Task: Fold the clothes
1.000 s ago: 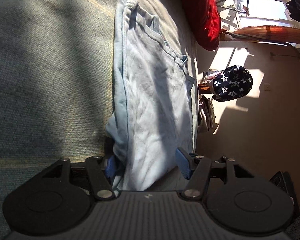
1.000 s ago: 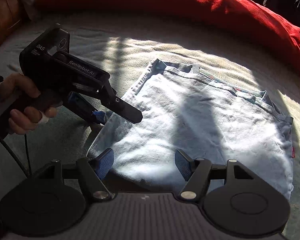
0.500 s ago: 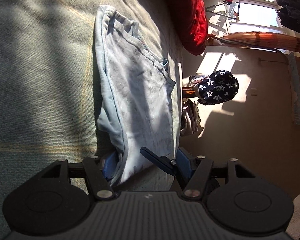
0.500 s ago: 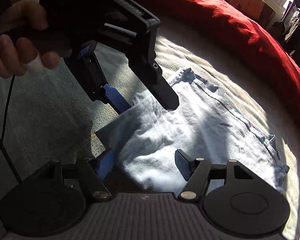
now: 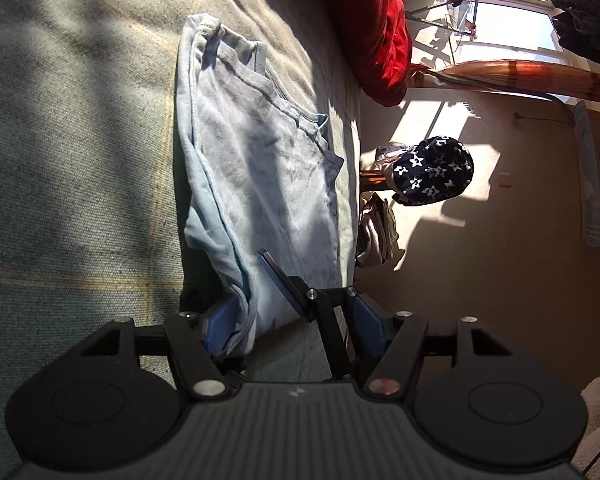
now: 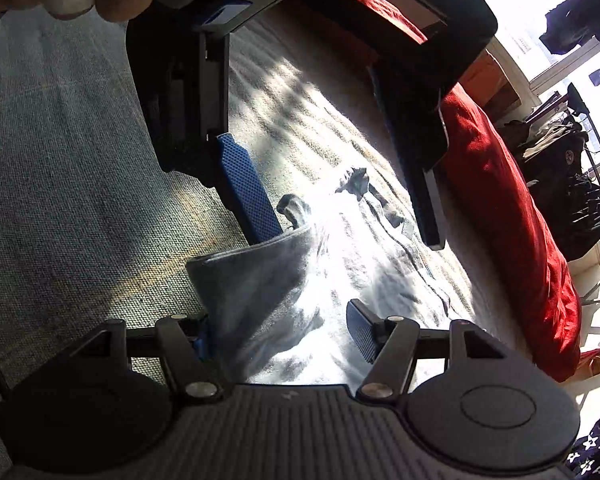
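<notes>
A pale blue T-shirt point(image 5: 260, 168) lies folded on the grey-green bed cover point(image 5: 68, 128). My left gripper point(image 5: 290, 322) is open, its blue pads on either side of the shirt's near edge, the left pad point(image 5: 220, 326) touching the cloth. A finger of the right gripper point(image 5: 288, 280) reaches across onto the shirt between them. In the right wrist view my right gripper point(image 6: 280, 338) is open over the shirt point(image 6: 340, 280), whose near edge is lifted and curled. The left gripper point(image 6: 332, 204) hangs open just above it.
A long red cushion point(image 5: 372, 28) point(image 6: 520, 208) lies along the far side of the bed. Past the bed edge are a star-patterned dark cap point(image 5: 432, 170), a small pile of cloth point(image 5: 376, 236) and sunlit floor. Dark clothes point(image 6: 564, 184) hang by the window.
Both grippers have come together at the shirt's near edge. The left gripper now fills the top of the right wrist view. The shirt's near edge has lifted and curled.
</notes>
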Demonstrator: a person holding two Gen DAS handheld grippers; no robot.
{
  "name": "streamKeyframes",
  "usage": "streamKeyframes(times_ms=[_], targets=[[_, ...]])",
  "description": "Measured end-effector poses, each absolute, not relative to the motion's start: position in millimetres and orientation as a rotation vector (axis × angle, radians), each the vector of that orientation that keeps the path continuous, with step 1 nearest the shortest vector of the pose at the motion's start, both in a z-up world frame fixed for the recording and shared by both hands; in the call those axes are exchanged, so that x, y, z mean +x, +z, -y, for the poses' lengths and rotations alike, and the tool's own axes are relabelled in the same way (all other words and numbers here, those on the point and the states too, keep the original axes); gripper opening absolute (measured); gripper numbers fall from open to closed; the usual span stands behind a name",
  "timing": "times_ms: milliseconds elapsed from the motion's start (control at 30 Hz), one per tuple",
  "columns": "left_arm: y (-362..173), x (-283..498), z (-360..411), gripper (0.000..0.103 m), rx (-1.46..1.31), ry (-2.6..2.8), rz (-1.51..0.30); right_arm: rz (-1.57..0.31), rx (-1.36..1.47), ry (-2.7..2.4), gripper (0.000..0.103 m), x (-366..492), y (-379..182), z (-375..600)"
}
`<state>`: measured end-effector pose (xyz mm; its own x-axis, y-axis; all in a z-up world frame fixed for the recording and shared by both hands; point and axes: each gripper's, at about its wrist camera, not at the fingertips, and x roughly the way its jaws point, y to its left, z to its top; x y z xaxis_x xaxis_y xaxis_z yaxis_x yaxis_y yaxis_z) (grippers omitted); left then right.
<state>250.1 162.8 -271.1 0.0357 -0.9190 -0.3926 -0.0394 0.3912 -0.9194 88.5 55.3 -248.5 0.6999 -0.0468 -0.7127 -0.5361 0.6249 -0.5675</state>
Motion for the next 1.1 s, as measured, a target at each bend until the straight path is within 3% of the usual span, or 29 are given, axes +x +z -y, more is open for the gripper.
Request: streamKeyframes(times_ms=[100, 200, 867, 1000, 1100], targets=[[-272, 262, -164, 0.065, -0.908, -0.821, -1.353, -0.758, -0.844, 0.328, 0.021, 92, -239, -50], [-273, 273, -165, 0.067, -0.867, -0.780, -1.340, -0.773, -0.803, 0.335, 0.017, 95, -230, -44], [-298, 360, -147, 0.062, -0.786, -0.674, -1.272, -0.828, -0.631, 0.323, 0.015, 116, -211, -27], [-301, 351, -153, 0.043, -0.752, -0.695, -1.222, -0.833, -0.609, 0.318, 0.015, 117, -211, -24], [-310, 349, -163, 0.008, -0.763, -0.653, -1.228, -0.831, -0.591, 0.323, 0.015, 117, -210, -22]])
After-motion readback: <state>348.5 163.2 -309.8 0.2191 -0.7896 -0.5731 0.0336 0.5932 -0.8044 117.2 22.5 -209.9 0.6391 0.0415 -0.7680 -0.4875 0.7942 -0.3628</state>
